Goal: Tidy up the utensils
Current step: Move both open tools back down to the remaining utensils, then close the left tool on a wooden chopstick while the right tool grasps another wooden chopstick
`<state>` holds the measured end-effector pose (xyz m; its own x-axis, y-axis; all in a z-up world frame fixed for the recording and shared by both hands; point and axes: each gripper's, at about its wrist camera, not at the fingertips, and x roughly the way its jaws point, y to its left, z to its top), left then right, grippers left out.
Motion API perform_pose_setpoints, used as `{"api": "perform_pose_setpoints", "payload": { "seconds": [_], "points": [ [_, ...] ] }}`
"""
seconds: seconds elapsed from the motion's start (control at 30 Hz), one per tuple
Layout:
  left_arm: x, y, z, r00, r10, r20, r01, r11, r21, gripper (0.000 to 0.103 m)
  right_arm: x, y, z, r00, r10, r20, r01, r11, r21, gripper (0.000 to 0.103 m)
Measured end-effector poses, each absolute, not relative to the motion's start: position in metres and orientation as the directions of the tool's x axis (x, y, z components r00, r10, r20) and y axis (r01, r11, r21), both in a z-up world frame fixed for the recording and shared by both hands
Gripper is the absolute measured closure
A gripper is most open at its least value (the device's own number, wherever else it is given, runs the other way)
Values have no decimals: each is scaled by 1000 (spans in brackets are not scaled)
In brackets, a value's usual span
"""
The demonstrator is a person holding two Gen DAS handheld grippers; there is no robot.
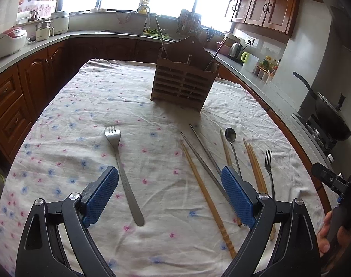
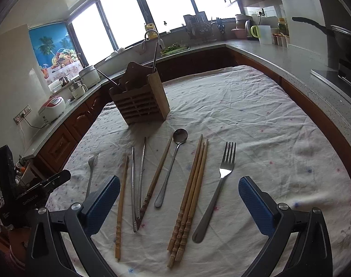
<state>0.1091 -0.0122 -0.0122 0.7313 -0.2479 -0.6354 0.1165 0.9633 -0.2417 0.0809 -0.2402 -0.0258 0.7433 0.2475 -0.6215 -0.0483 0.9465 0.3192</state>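
The loose utensils lie on the flowered tablecloth (image 2: 256,115) in front of the slatted wooden utensil holder (image 2: 140,106), none of them yet picked up: nearest the holder a steel spoon (image 2: 173,161), to its right three bamboo chopsticks (image 2: 191,198) touching side by side, then a long-tined fork (image 2: 218,184); to the spoon's left a single dark-ended wooden chopstick (image 2: 155,177), a pair of metal chopsticks (image 2: 137,184), another bamboo chopstick (image 2: 122,207), and farthest left, well apart from the rest, a short-tined fork (image 1: 123,173). The holder already has a few long handles standing in it. The left gripper (image 1: 169,198) hangs spread wide over the short fork's handle, nothing between its pads; the right gripper (image 2: 178,204) is likewise spread and empty above the spoon and the bamboo bundle. The likely trouble is the flat, thin metal: pads closing on a handle lying flush may bunch the wrinkled cloth or skid the fork sideways. On the right, the crowded sticks invite catching two at once.
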Motion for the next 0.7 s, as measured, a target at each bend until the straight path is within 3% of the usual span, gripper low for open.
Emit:
{"api": "perform_pose_setpoints", "payload": {
  "seconds": [0.1,0.3,0.37,0.43,0.6,0.7],
  "points": [
    [115,-16,-14,714,-255,-653,115,961,-250,11,93,-244,-26,735,208,-645,-5,953,302,0],
    [131,-22,-22,668,-267,-695,109,959,-263,11,107,-254,-32,734,272,-622,-25,927,375,4],
    [136,-23,-24,656,-270,-705,104,957,-270,11,118,-253,-36,725,266,-636,-28,933,358,16],
    [140,-24,-25,645,-279,-712,108,955,-276,11,125,-252,-41,706,273,-653,-33,934,355,35],
    [153,-33,-27,619,-298,-727,139,952,-272,11,140,-249,-52,671,285,-684,-33,933,357,59],
    [162,-40,-31,592,-306,-745,156,951,-267,23,150,-246,-57,654,285,-701,-35,937,348,69]
  ]
}}
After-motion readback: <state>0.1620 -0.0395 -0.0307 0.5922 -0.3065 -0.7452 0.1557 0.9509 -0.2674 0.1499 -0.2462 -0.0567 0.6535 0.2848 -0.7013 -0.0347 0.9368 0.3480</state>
